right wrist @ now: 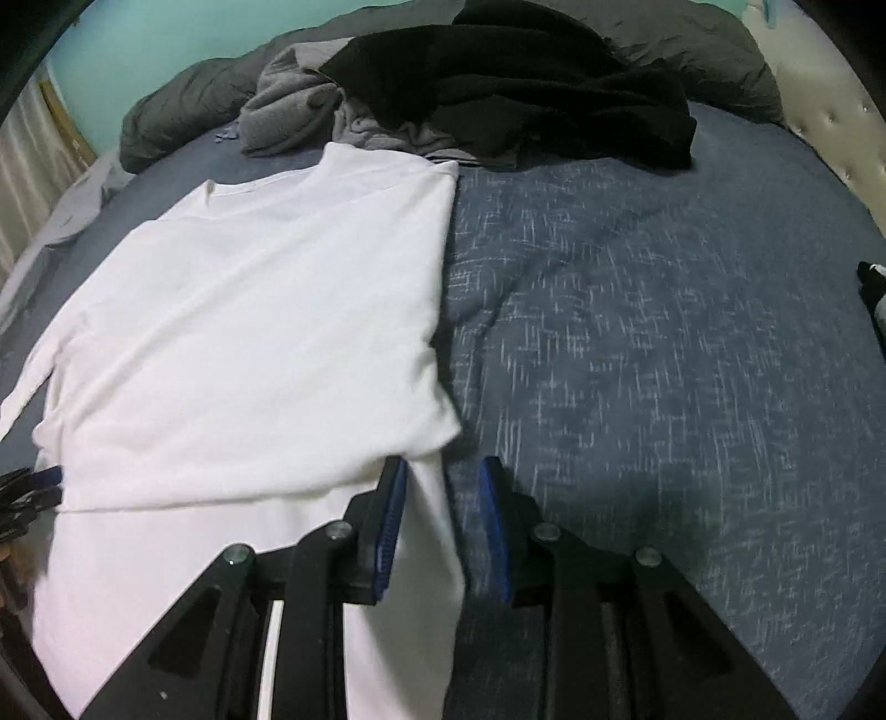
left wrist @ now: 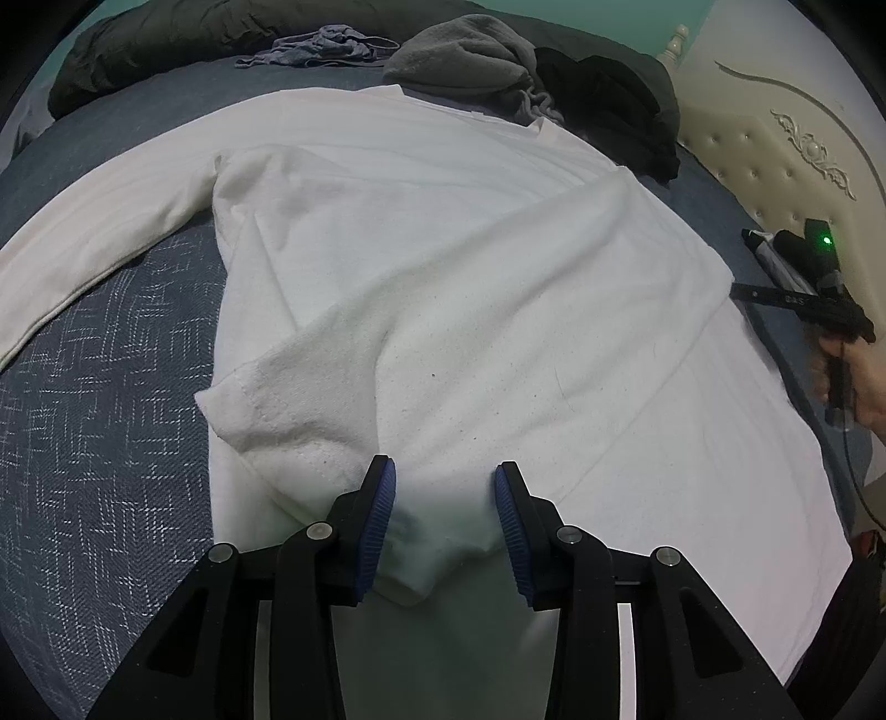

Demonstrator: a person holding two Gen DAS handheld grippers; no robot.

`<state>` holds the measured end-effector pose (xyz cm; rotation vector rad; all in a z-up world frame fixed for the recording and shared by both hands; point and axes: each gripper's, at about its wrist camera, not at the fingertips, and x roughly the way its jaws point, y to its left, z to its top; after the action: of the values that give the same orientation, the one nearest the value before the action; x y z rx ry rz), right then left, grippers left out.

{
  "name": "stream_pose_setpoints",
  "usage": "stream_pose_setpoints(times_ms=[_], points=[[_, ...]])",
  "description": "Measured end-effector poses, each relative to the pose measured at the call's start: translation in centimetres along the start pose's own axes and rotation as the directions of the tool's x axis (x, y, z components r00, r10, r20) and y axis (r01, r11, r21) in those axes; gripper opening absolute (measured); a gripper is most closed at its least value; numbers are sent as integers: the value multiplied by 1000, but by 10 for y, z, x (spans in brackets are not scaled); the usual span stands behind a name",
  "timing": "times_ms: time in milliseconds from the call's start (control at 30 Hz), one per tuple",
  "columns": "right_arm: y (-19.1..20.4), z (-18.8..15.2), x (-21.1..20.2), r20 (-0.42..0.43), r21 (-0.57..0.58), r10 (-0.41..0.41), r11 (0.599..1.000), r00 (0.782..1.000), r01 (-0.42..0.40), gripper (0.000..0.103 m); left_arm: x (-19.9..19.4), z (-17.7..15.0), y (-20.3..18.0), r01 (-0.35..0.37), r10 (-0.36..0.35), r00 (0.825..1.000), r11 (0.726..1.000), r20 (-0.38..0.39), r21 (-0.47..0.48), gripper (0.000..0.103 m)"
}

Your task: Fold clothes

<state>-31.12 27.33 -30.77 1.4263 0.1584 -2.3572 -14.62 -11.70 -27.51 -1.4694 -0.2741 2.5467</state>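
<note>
A white long-sleeved shirt lies flat on the blue bed cover. Its right side and sleeve are folded across the body, and the cuff lies between my left gripper's open jaws. The other sleeve stretches out to the left. In the right wrist view the shirt fills the left half. My right gripper is open over the shirt's right edge, gripping nothing. The right gripper also shows in the left wrist view, at the shirt's right side.
A grey garment, a black garment and a small blue-grey garment lie heaped at the far end of the bed. A dark duvet lies behind them. A cream padded headboard stands at right.
</note>
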Motion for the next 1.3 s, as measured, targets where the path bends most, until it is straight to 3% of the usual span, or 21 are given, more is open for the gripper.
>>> stream_pose_setpoints(times_ms=[267, 367, 533, 933, 1300], points=[[-30, -11, -5, 16, 60, -136, 989, 991, 135, 27, -5, -3, 3, 3, -3, 1000, 1000, 0, 0, 41], [-41, -15, -12, 25, 109, -63, 992, 998, 60, 26, -6, -4, 3, 3, -3, 1000, 1000, 0, 0, 41], [-20, -11, -22, 47, 30, -14, 999, 999, 13, 26, -4, -1, 2, 4, -4, 1000, 1000, -1, 0, 41], [-4, -10, -1, -29, -62, -105, 993, 994, 103, 26, -7, -1, 3, 9, -9, 1000, 1000, 0, -4, 41], [-6, 2, 7, 30, -26, -101, 994, 994, 102, 26, -6, -1, 1, 4, -4, 1000, 1000, 0, -9, 41]])
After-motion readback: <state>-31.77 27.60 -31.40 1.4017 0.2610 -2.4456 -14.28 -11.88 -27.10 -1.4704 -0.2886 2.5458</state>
